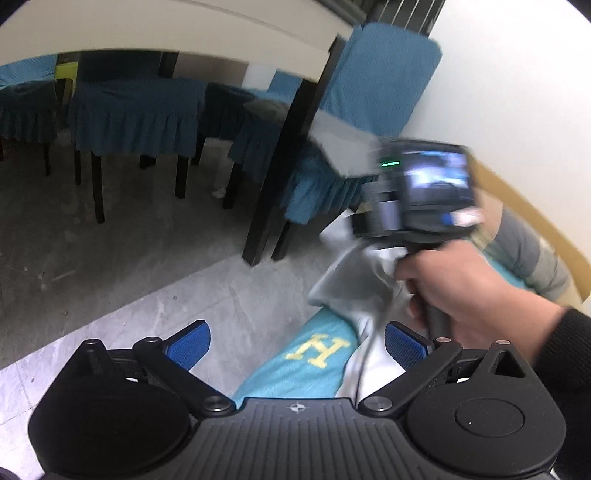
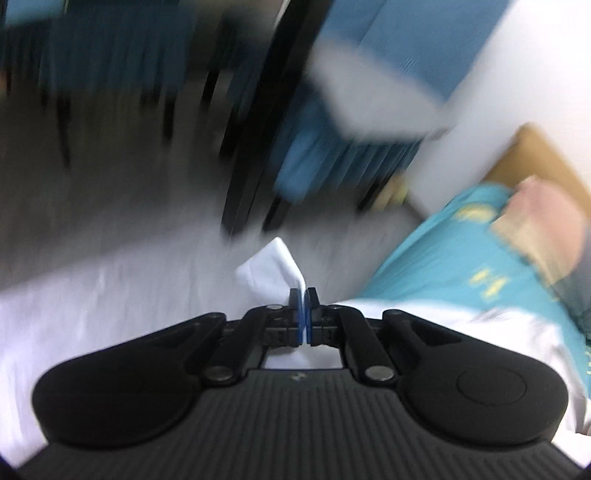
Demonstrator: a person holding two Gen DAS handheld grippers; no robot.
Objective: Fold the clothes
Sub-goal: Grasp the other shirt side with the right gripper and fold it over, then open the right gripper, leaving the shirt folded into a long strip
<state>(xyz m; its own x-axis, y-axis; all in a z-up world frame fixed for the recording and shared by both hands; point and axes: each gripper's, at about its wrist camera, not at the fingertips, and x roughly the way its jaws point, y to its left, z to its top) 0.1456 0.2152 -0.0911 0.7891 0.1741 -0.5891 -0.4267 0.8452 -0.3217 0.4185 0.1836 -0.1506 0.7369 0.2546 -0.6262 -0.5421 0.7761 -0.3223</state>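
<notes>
A white garment (image 2: 273, 266) is pinched in my right gripper (image 2: 304, 295), whose blue pads are shut on a corner of it. The same white cloth (image 1: 354, 280) hangs below the right gripper's body (image 1: 417, 192) in the left wrist view, held up by a hand. A teal garment with a yellow letter H (image 1: 317, 350) lies under it and also shows in the right wrist view (image 2: 454, 254). My left gripper (image 1: 295, 343) is open and empty, its blue pads (image 1: 190, 345) wide apart above the teal garment.
A white table top (image 1: 184, 29) with a black leg (image 1: 280, 170) stands ahead, with several blue-covered chairs (image 1: 136, 114) around it on a grey floor. A cardboard box edge (image 1: 532, 221) and white wall are at the right. The right wrist view is motion-blurred.
</notes>
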